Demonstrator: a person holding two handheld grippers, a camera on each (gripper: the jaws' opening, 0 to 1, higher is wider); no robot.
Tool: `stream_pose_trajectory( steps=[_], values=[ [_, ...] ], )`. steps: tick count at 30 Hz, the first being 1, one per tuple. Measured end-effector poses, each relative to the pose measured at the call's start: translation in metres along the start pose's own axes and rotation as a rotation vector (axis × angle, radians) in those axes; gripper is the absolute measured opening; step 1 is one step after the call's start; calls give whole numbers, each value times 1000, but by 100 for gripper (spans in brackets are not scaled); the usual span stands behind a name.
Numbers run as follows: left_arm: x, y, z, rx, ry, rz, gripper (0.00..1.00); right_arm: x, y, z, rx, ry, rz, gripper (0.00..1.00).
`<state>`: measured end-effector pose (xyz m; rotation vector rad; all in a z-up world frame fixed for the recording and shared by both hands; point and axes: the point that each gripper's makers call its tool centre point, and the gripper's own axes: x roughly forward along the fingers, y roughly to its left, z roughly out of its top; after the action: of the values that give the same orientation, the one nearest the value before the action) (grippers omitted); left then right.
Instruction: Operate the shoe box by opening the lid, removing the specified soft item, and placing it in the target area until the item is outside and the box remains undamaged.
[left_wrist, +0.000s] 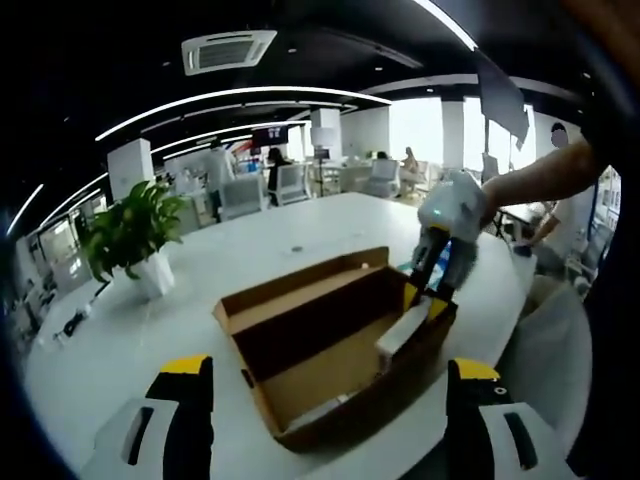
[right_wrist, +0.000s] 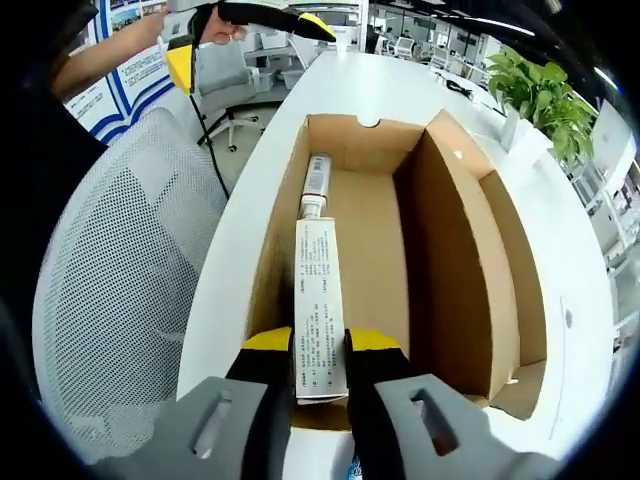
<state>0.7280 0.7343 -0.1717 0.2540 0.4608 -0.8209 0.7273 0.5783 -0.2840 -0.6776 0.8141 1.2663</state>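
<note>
The shoe box (right_wrist: 400, 230) sits open on the white counter (right_wrist: 560, 250), and the right claw (right_wrist: 320, 362) pinches the near end of the flat white tube (right_wrist: 320, 300) lying along the box's left wall. It looks light and squashy, so a hold on the flat crimped end seems safest. The left gripper view shows the left claw (left_wrist: 325, 385) spread at bottom frame, and the box's raised lid (left_wrist: 300, 285).

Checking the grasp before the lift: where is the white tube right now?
In the right gripper view the white tube lies inside the open shoe box, along its wall nearest the mesh chair, its near end between the right gripper jaws.
</note>
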Motion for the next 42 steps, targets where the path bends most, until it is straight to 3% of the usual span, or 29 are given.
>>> stream_pose_trajectory(
  steps=[25,33,42],
  values=[
    [6,0,8,-16,-35,-30,100,-68,-10,45,-17,-111,-103,16],
    [9,19,-2,-26,-48,-35,100,-89,-21,45,-44,-110,-127,16],
    [11,5,3,-26,-53,-37,100,-115,-28,37,-29,-131,-134,16]
  ],
)
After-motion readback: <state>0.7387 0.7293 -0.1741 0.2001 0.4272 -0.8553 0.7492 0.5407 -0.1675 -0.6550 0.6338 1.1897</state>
